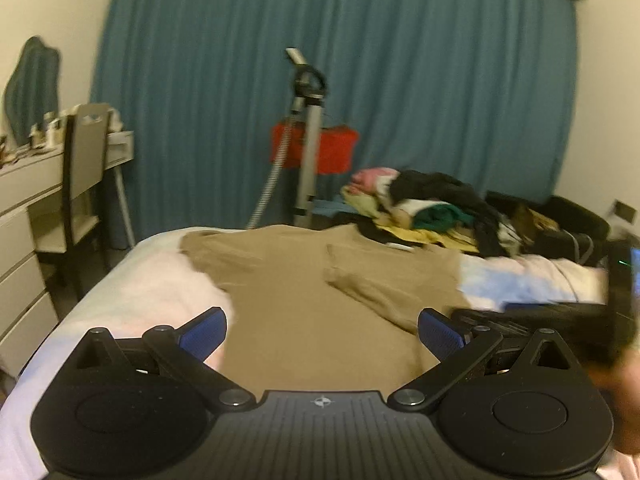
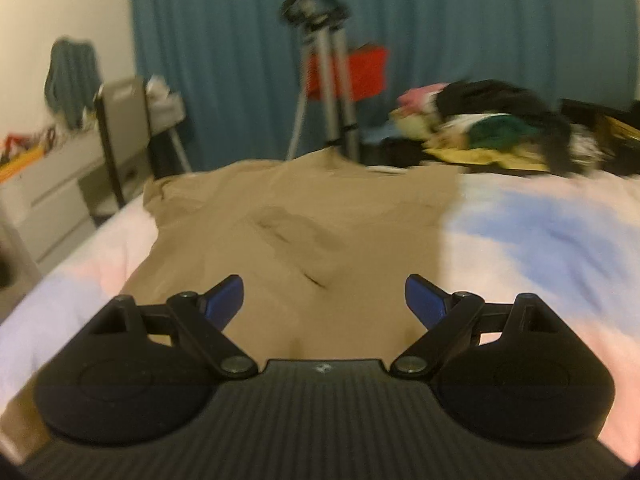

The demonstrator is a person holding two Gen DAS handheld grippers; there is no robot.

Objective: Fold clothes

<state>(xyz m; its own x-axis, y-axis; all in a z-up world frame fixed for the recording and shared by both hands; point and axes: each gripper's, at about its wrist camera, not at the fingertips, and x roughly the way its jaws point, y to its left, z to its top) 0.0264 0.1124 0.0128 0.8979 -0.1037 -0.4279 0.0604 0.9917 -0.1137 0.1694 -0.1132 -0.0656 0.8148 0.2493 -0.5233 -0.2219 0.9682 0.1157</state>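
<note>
Left wrist view looks along the left gripper (image 1: pixel 322 332), whose blue-padded fingers (image 1: pixel 204 334) stand wide apart with nothing between them. Directly ahead of it and beneath its fingertips lies a tan shirt (image 1: pixel 296 296), spread flat on the bed (image 1: pixel 132 292) with its pale pink and blue cover. The shirt's long axis runs straight away from the gripper toward the far edge of the bed. One sleeve (image 1: pixel 212 254) reaches out ahead and to the left; the sleeve on the other side (image 1: pixel 384 276) is folded inward across the body, so a doubled layer sits ahead and to the right. Whether the collar or the hem is the near end cannot be told through the blur.

Further ahead and to the right, a heap of mixed clothes (image 1: pixel 432 212) sits at the far side of the bed, touching or just beyond the shirt's far edge. A blurred dark shape enters at the far right edge of this view; what it is cannot be told.

From the right wrist view, the right gripper (image 2: pixel 324 302) is likewise spread wide and empty, hovering over the near part of the shirt (image 2: pixel 304 232), with bare bed cover to its right. A tripod (image 2: pixel 328 80) stands beyond the bed before a teal curtain (image 2: pixel 480 32).
</note>
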